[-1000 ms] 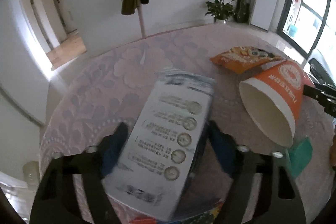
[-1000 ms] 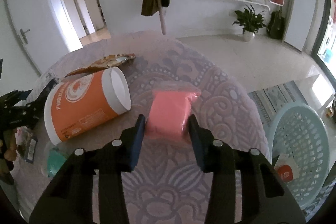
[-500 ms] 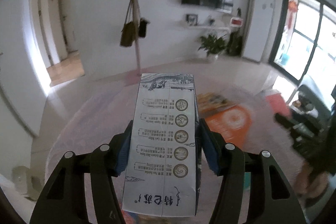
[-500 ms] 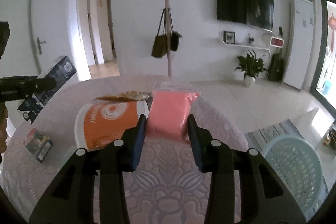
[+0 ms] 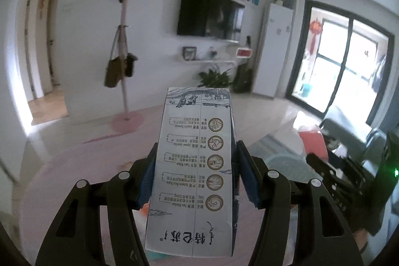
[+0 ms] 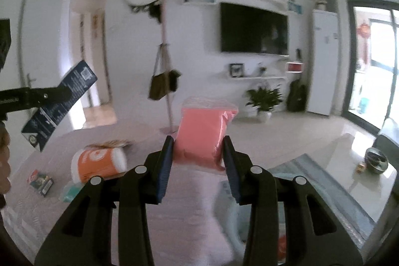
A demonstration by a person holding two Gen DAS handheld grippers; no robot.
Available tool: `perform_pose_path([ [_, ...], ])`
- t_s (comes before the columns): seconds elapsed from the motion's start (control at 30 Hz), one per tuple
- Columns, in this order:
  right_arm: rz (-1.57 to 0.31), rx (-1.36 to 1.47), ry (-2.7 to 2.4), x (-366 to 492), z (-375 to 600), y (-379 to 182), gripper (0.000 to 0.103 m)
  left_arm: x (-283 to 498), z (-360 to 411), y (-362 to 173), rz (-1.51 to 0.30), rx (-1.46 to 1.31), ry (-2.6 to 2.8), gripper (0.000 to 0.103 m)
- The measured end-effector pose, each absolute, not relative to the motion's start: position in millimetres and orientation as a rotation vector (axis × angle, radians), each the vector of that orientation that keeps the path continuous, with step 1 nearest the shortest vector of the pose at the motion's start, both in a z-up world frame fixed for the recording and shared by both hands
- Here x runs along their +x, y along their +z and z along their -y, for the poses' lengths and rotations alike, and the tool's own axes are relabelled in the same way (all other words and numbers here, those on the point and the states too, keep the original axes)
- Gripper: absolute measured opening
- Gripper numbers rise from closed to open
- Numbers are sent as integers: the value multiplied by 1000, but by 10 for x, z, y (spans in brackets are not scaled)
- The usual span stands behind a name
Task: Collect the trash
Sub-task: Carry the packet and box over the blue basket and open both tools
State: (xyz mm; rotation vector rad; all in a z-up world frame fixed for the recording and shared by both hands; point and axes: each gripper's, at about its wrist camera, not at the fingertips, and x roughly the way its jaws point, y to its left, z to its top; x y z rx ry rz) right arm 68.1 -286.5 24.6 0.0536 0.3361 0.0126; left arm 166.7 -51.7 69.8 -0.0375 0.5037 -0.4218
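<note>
My left gripper [image 5: 195,167] is shut on a white and blue milk carton [image 5: 197,166] and holds it high above the round pink table [image 5: 74,178]. The carton also shows in the right wrist view [image 6: 59,104]. My right gripper [image 6: 198,158] is shut on a pink plastic bag [image 6: 203,135], lifted above the table's right side. The pink bag also shows at the right of the left wrist view [image 5: 311,141]. An orange paper cup [image 6: 97,163] lies on its side on the table.
An orange snack wrapper [image 6: 109,143], a small printed box [image 6: 40,182] and a green packet [image 6: 71,192] lie on the table near the cup. A pale blue basket [image 6: 239,211] sits on the floor below my right gripper, to the table's right.
Both grippers have risen well above the table with their items. The right gripper has moved right, over the table's edge near the basket.
</note>
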Motion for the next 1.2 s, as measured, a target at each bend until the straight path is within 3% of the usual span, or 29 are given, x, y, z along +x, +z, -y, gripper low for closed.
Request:
perform_pose_path([
  [0.37, -356, 160, -218, 378, 3963, 176, 36, 1679, 1794, 507, -529, -80, -587, 57],
  [0.77, -596, 282, -320, 628, 4618, -528, 37, 2057, 2660, -383, -752, -75, -648, 57],
  [0.9, -760, 308, -314, 903, 4707, -850, 37, 2122, 2800, -548, -789, -49, -664, 57],
  [1.07, -811, 374, -296, 979, 4807, -1141, 38, 2225, 2913, -705, -827, -52, -680, 58],
  [1.2, -803, 397, -288, 967, 4842, -1170, 41, 2206, 2947, -742, -811, -34, -670, 74],
])
